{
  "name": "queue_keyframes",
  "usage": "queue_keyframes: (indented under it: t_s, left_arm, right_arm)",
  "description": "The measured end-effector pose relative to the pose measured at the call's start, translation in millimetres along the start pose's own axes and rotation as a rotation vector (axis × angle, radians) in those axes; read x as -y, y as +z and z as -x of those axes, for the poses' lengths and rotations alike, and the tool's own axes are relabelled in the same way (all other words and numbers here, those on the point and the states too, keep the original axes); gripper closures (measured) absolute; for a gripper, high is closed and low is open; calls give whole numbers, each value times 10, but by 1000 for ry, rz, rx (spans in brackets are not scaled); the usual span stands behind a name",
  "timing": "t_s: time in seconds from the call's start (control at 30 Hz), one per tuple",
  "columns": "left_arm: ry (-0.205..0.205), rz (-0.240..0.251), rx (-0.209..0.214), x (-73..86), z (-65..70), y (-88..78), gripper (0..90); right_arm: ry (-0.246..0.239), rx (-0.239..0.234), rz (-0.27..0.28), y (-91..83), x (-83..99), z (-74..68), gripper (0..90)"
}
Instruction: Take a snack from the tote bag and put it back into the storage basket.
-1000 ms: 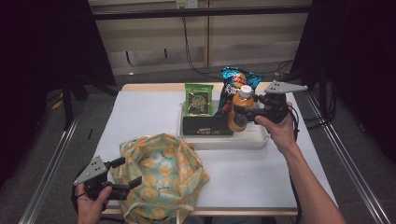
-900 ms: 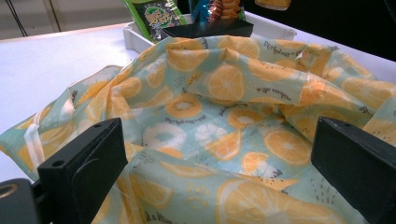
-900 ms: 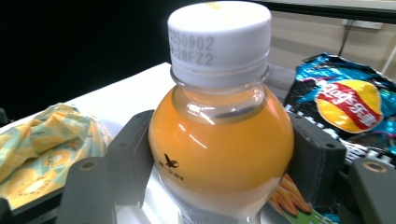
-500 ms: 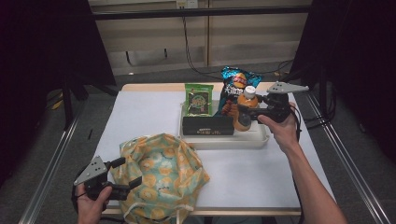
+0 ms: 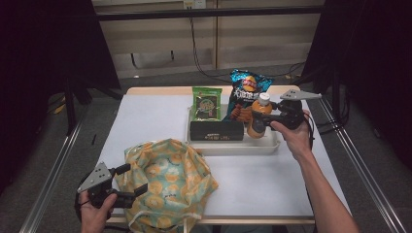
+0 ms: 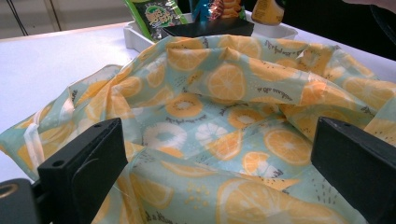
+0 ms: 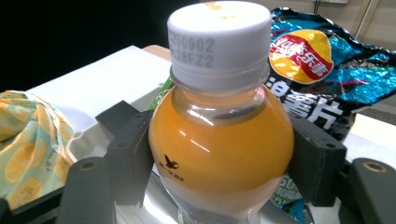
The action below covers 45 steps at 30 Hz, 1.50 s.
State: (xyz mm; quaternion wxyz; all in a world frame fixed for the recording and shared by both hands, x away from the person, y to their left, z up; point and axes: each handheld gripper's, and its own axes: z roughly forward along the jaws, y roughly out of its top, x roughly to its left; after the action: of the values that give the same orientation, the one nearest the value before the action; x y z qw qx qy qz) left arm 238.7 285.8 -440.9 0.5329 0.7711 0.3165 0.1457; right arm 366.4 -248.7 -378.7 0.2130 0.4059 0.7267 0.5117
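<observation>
- Right gripper [image 5: 258, 118] clamped on a small clear plastic bottle of orange drink with a white screw cap [image 5: 259, 115]; both black jaws pressed against the bottle's rounded sides, seen close in the right gripper view [image 7: 223, 144].
- Bottle held upright at the right end of a shallow white rectangular tray [image 5: 233, 146], beside a crinkled blue foil crisp bag [image 5: 247, 93].
- Also in tray: green snack packet [image 5: 206, 103], long black box [image 5: 216, 130].
- Left gripper [image 5: 132, 181] with jaws apart, straddling the near-left edge of a pale cloth drawstring bag printed with orange slices [image 5: 170, 187]; fabric bunched between the jaws [image 6: 219, 154], not pinched.
- White table [image 5: 145, 121] under everything.
</observation>
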Motion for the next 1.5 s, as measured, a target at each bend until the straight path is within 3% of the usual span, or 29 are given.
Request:
queue_keyframes:
  t_s: [0.13,0.37,0.77,1.13,1.33,1.5]
  left_arm:
    - [0,5,16,3,-2,8,31]
    - [3,-4,4,4,-7,4,32]
    - [5,0,17,6,-4,13,31]
    - [3,1,18,7,-1,13,31]
    - [4,1,17,6,-2,11,32]
    - [8,2,17,6,3,10,32]
  right_arm:
    - [7,7,-10,26,41,21,308]
    - [-5,20,-21,93,104,39,308]
    - [20,30,-46,162,246,110,308]
    - [1,23,-57,218,287,100,307]
    - [20,30,-54,236,341,118,307]
    - [-10,18,-54,233,358,116,305]
